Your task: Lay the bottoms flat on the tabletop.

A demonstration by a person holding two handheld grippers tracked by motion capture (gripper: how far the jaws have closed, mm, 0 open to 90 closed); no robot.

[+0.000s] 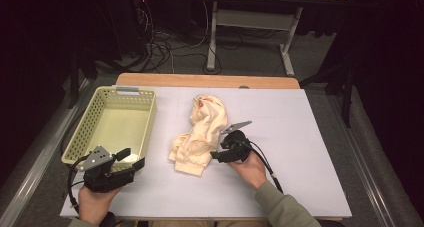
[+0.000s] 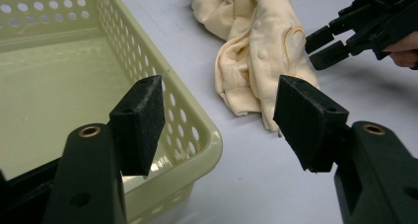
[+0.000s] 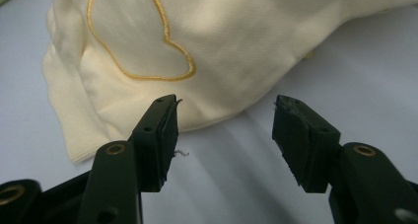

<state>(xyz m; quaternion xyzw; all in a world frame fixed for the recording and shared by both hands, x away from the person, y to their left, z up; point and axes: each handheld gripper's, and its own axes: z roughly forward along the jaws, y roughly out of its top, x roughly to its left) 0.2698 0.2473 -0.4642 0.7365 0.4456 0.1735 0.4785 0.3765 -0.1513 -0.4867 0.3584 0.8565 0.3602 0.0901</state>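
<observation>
R gripper (image 1: 216,150) low at garment (image 1: 200,134) edge (jaws apart)

garment (image 1: 200,137): soft matt cloth (gold stitching) | basket (image 1: 145,118): glossy perforated plastic | table (image 1: 300,152): smooth matt

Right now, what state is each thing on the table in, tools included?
Garment: crumpled, lying on the table beside the basket, not held.
Basket: upright, empty.
Left tool: open, over the basket's near corner.
Right tool: open, at the garment's edge, nothing between its jaws.
</observation>
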